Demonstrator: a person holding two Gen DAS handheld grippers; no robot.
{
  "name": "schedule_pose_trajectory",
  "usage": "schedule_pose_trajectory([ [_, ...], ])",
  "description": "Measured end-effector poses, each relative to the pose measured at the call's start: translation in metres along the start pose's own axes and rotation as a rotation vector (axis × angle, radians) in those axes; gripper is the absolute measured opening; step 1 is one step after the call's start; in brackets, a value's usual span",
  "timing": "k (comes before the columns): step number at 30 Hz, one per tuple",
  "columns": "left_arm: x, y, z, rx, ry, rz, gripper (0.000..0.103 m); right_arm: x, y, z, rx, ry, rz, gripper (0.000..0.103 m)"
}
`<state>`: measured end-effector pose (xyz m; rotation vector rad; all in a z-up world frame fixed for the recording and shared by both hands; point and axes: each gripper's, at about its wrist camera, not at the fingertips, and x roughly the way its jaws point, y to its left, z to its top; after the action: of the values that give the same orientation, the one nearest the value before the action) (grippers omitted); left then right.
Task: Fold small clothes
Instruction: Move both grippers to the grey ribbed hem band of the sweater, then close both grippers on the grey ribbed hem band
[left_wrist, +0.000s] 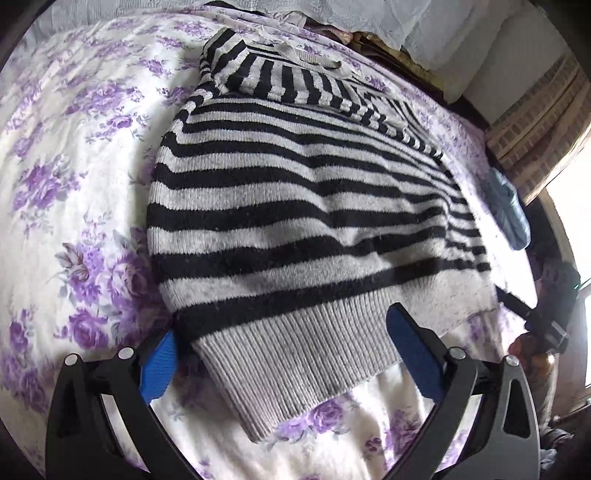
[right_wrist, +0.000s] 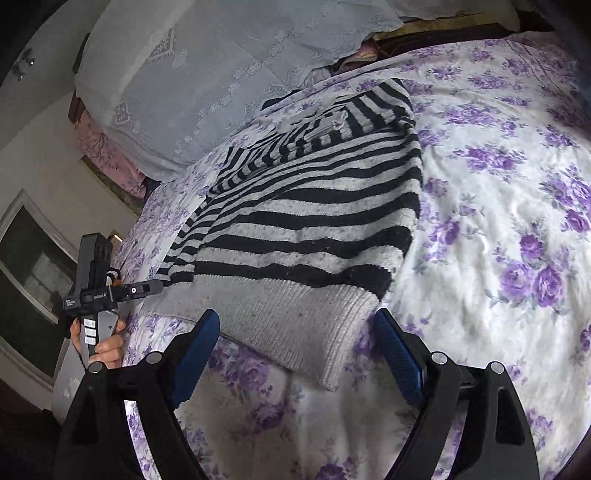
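A: How are the tools held?
B: The left gripper (left_wrist: 282, 350) and the right gripper (right_wrist: 295, 354) are both spread wide, nothing gripped, so the grey hem can be taken.
A: And the striped sweater (left_wrist: 295, 192)?
B: It is laid towards twelve o'clock on the floral bedsheet (left_wrist: 74, 147), sleeves folded in.

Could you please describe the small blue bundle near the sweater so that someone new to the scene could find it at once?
Start from the bed with the purple floral sheet, where a black and grey striped sweater lies spread out. Follow the sweater's thin-striped side to the edge of the bed: the blue bundle lies there, apart from the sweater. It is the only plain blue-grey thing on the sheet, smooth rather than knitted.
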<state>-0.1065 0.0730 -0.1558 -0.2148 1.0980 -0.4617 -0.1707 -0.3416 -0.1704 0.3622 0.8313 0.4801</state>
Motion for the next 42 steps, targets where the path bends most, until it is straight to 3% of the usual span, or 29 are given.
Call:
schedule_pose_trajectory([
  [4, -0.001, 0.008, 0.002, -0.03, -0.005, -0.062, 0.098, 0.01, -0.005, 0.002, 0.003, 0.009, 0.004, 0.075],
  [8, -0.004, -0.004, -0.009, 0.018, -0.002, -0.105, 0.093, 0.012, -0.014, 0.007, 0.052, -0.006, 0.042, 0.066],
  [12, 0.001, -0.01, -0.01, 0.07, -0.002, -0.035, 0.083, 0.016, -0.016, 0.007, 0.066, 0.001, 0.078, 0.067],
  [15, 0.008, -0.003, 0.008, 0.044, -0.011, -0.042, 0.081, 0.026, -0.015, 0.012, 0.067, 0.014, 0.084, 0.067],
  [16, 0.009, -0.002, 0.012, 0.038, -0.014, -0.041, 0.076, 0.03, -0.014, 0.015, 0.062, 0.019, 0.085, 0.067],
  [18, 0.009, -0.003, 0.012, 0.041, -0.022, -0.028, 0.072, 0.032, -0.011, 0.016, 0.049, 0.021, 0.077, 0.067],
  [20, 0.006, -0.007, 0.007, 0.065, -0.034, -0.006, 0.061, 0.032, -0.01, 0.014, 0.036, 0.015, 0.075, 0.067],
  [22, 0.008, -0.011, 0.004, 0.087, -0.038, 0.025, 0.06, 0.03, -0.011, 0.014, 0.041, 0.01, 0.081, 0.065],
  [24, 0.01, -0.014, 0.004, 0.103, -0.035, 0.048, 0.062, 0.03, -0.013, 0.014, 0.048, 0.007, 0.084, 0.065],
  [28, 0.02, -0.031, -0.003, 0.182, -0.015, 0.056, 0.099, 0.03, -0.011, 0.014, 0.038, 0.01, 0.109, 0.077],
  [30, 0.027, -0.045, -0.01, 0.259, -0.02, 0.155, 0.099, 0.033, -0.003, 0.014, 0.006, 0.024, 0.114, 0.088],
  [31, 0.031, -0.051, -0.013, 0.289, -0.026, 0.195, 0.099, 0.036, 0.003, 0.013, -0.023, 0.038, 0.118, 0.098],
  [32, 0.031, -0.054, -0.014, 0.295, -0.033, 0.21, 0.099, 0.039, 0.009, 0.013, -0.048, 0.052, 0.123, 0.1],
  [34, 0.03, -0.048, -0.011, 0.261, -0.026, 0.181, 0.099, 0.042, 0.016, 0.012, -0.075, 0.07, 0.084, 0.1],
  [38, 0.024, -0.035, -0.006, 0.204, -0.029, 0.097, 0.099, 0.037, 0.009, 0.012, -0.04, 0.045, 0.126, 0.1],
  [42, 0.025, -0.037, -0.008, 0.206, -0.032, 0.094, 0.099, 0.035, 0.01, 0.01, -0.043, 0.042, 0.123, 0.1],
])
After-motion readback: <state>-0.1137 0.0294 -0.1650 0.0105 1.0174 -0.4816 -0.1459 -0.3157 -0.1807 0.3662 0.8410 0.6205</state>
